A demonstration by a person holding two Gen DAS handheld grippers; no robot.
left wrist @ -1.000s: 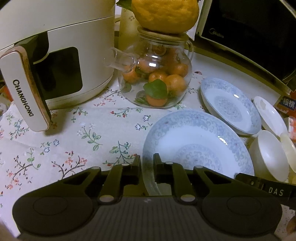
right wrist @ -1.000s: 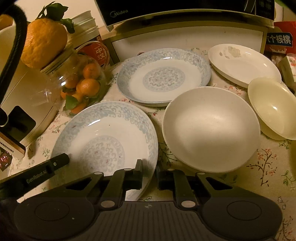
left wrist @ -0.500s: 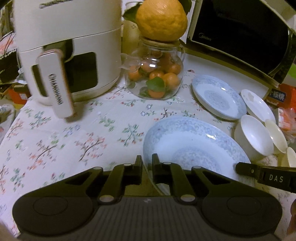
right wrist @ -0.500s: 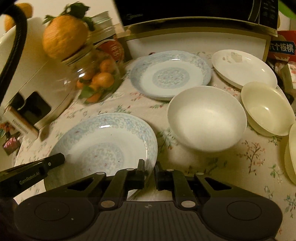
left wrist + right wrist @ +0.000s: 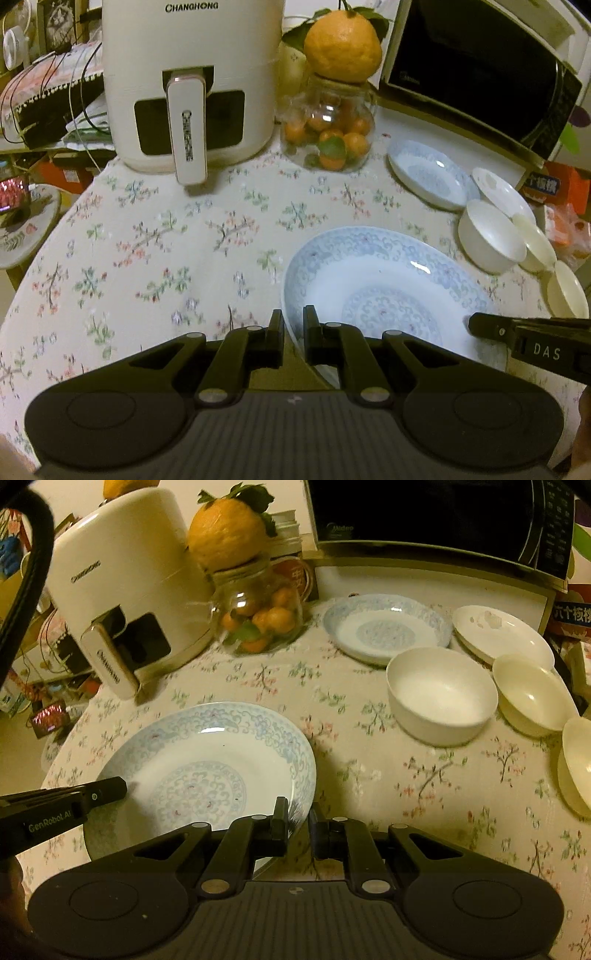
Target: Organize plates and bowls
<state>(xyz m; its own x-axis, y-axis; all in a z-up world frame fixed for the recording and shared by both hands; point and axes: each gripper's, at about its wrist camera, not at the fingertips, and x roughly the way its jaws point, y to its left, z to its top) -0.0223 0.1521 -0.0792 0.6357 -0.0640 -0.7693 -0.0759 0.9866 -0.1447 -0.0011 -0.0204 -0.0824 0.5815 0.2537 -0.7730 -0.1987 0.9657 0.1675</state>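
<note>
The glossy round blue-patterned plate (image 5: 384,284) hangs over the flowered tablecloth (image 5: 147,236), its near edge hidden behind the left gripper (image 5: 293,326) and right gripper (image 5: 298,818), both clenched on opposite rims, beside a smooth white bowl (image 5: 441,694).

It was a home kitchen: a black microwave oven (image 5: 476,62) stood behind a floral-clothed table (image 5: 166,251), beside a white Changhong air fryer (image 5: 188,85).

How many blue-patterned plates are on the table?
2. One plate is held at its rim by both grippers, left and right. The other plate lies by the microwave. None seems hidden.
</note>
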